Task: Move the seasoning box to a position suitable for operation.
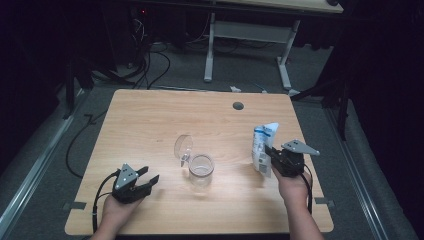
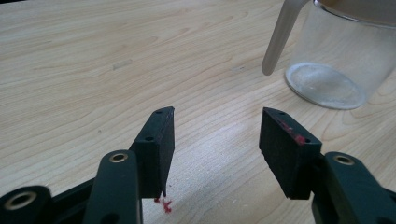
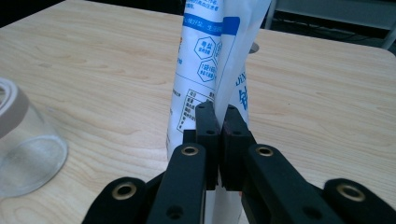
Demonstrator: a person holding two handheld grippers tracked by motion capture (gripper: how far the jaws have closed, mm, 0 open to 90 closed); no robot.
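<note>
Pouch (image 3: 205, 70), white with blue print, stood upright in the right gripper (image 3: 218, 116), whose black jaws were clenched on its lower edge, the thin film pinched between the pads. In the high view the right gripper (image 1: 274, 159) held the pouch (image 1: 263, 145) near the right side of the bench (image 1: 150, 115), with the person's hand behind it. To its left, well apart, a clear glass jar (image 1: 201, 170) stood on the wood with its hinged lid (image 1: 183, 146) tipped open. Farther left, the left gripper (image 1: 150, 177) rested low over the bench, its jaws released and spread with nothing between them, pointing toward the jar (image 2: 341, 60).
</note>
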